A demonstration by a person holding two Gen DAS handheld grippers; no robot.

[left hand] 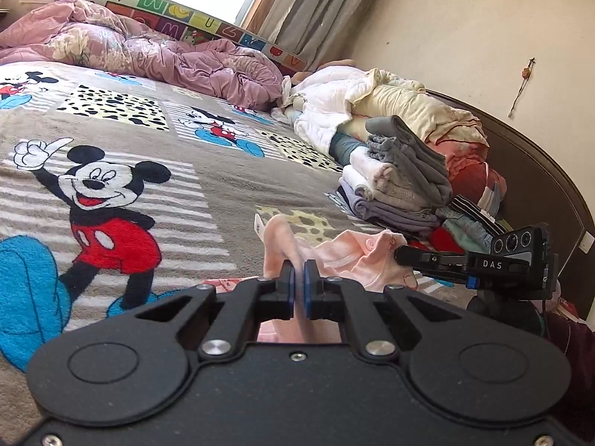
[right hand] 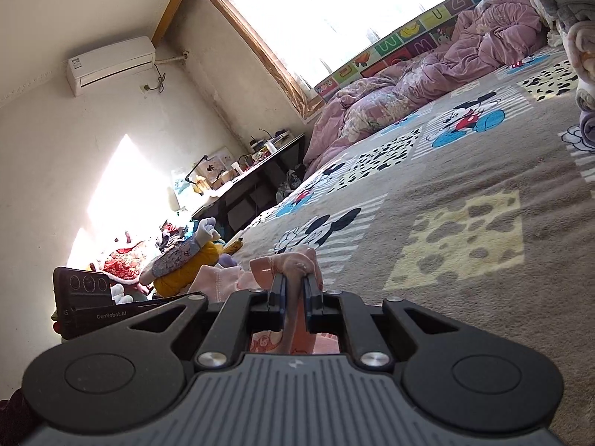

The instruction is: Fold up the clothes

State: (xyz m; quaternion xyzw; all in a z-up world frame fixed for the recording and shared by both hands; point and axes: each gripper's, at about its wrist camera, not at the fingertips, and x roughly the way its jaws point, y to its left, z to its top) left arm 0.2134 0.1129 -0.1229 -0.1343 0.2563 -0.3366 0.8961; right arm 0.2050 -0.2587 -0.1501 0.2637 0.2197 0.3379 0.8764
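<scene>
Both hand-held grippers, left (left hand: 298, 273) and right (right hand: 293, 286), are pinching the pink garment (left hand: 349, 256) just above the bed (left hand: 223, 186), its long axis stretching sideways between them at bottom centre of each frame, neither nearer.

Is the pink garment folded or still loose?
Loose: the pink garment hangs bunched, unfolded, pinched by the left gripper and right gripper.
</scene>
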